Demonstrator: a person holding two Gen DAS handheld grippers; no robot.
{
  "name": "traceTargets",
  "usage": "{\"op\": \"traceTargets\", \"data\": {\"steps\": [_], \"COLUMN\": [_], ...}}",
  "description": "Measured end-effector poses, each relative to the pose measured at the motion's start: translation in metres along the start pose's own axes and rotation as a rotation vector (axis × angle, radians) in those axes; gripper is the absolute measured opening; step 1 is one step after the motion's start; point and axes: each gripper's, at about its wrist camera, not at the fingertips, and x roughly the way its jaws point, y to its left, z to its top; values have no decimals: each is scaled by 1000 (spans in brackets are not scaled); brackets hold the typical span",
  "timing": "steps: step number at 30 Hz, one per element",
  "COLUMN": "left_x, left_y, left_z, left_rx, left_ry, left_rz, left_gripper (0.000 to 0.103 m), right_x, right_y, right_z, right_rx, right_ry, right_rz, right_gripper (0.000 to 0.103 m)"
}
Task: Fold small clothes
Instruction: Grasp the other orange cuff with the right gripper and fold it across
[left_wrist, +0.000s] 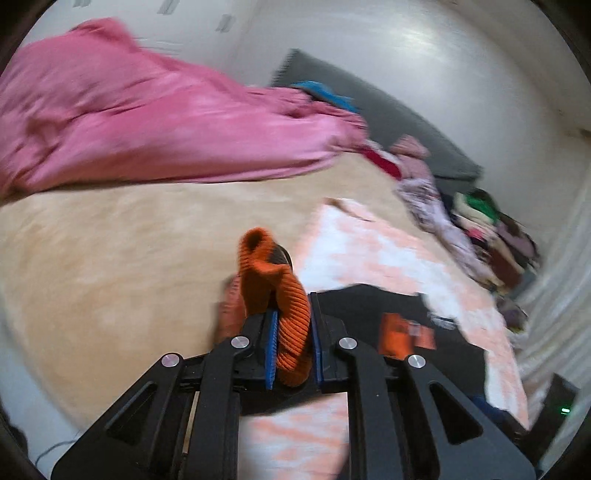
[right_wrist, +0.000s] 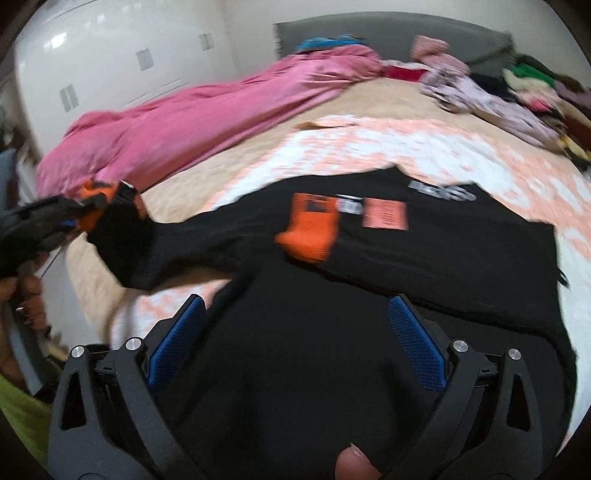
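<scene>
Black sweater (right_wrist: 424, 258) spread on bed (left_wrist: 110, 258), no fold made yet.
Left hand-held gripper (left_wrist: 291, 332) pinches orange cuff (left_wrist: 280, 295); right hand-held gripper (right_wrist: 295, 343) spread wide, empty.

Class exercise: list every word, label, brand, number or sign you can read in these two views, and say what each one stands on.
None can be read.
White print near the collar of the black garment: too blurred.
Pale orange patch on its front: marks, blurred.
Orange patch beside it: dark marks, blurred.
Green light on a dark box: no text.
</scene>
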Motion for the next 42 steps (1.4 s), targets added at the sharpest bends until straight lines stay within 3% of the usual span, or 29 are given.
{"op": "traceTargets", "data": {"steps": [6, 9, 15, 17, 23, 24, 26, 32, 34, 35, 36, 37, 39, 42], "left_x": [40, 69, 112, 119, 115, 114, 113, 124, 122, 121, 120, 120, 120, 116], "left_y": [-96, -128, -164, -170, -171, -168, -159, -142, -136, -131, -127, -122, -112, -101], "left_z": [-22, -44, -80, -87, -75, -70, -57, -22, -14, -12, -10, -8, -1, 11], "left_rx": [133, 192, 257, 270, 314, 318, 331, 371, 369, 355, 346, 336, 318, 287], "left_ry": [80, 150, 276, 311, 273, 258, 220, 172, 143, 133, 127, 124, 116, 79], "left_rz": [-150, -187, -258, -301, -319, -303, -244, -148, -149, -150, -150, -146, -139, -123], "left_gripper": [13, 12, 13, 18, 21, 24, 39, 40, 41, 42, 42, 42, 42, 42], "right_x": [-21, -31, -42, -41, -22, -14, 2, 51, 67, 72, 82, 87, 88, 76], "right_y": [-73, -103, -139, -143, -127, -117, -91, -26, -11, -7, -1, 3, 10, 18], "right_z": [-4, -7, -12, -12, -9, -6, -1, 15, 19, 20, 21, 23, 28, 43], "right_rx": [176, 247, 326, 333, 290, 265, 207, 155, 135, 129, 120, 116, 93, 29], "right_ry": [-31, -48, -67, -67, -29, -12, 15, 88, 111, 123, 143, 153, 128, 63], "right_rz": [-99, -140, -195, -202, -182, -162, -106, 90, 75, 72, 79, 76, 83, 94], "right_gripper": [94, 94, 94, 94, 94, 94, 94, 93, 85, 75, 54, 43, 7, 4]}}
